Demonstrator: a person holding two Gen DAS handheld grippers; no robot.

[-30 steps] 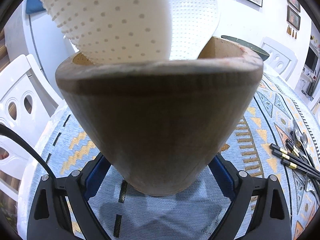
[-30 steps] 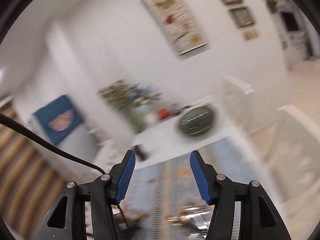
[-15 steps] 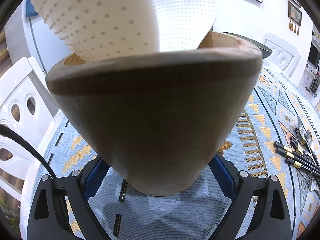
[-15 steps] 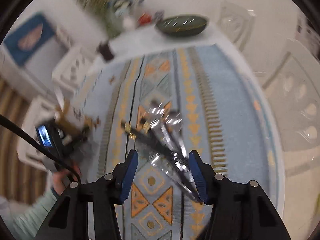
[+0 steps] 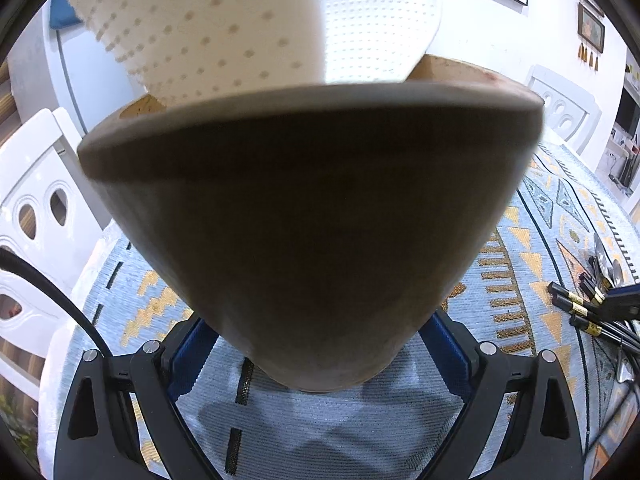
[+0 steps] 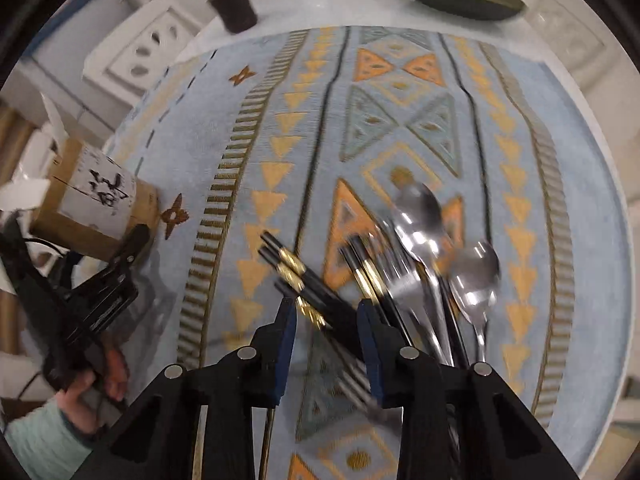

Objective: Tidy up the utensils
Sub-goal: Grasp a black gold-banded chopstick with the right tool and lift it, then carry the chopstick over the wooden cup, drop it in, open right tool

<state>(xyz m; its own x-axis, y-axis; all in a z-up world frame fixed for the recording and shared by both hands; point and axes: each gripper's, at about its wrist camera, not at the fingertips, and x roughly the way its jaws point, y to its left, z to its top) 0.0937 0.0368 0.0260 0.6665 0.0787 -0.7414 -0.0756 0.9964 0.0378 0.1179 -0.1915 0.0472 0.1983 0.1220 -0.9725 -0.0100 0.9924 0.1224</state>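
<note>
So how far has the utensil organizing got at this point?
Early. Done: the left gripper grips the wooden holder, which already contains white perforated pieces. In hand: the right gripper, jaws just narrowing, straddles the black chopsticks. Left: chopsticks, spoons and fork remain on the cloth.

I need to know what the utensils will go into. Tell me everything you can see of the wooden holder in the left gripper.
The wooden holder is a tan, tapered cup, wide at the rim and narrow at the base. White dotted sheets stick out of its top. The left gripper clamps its lower part between blue pads. The right wrist view shows it tilted, with a white label bearing black characters, over the patterned tablecloth.
</note>
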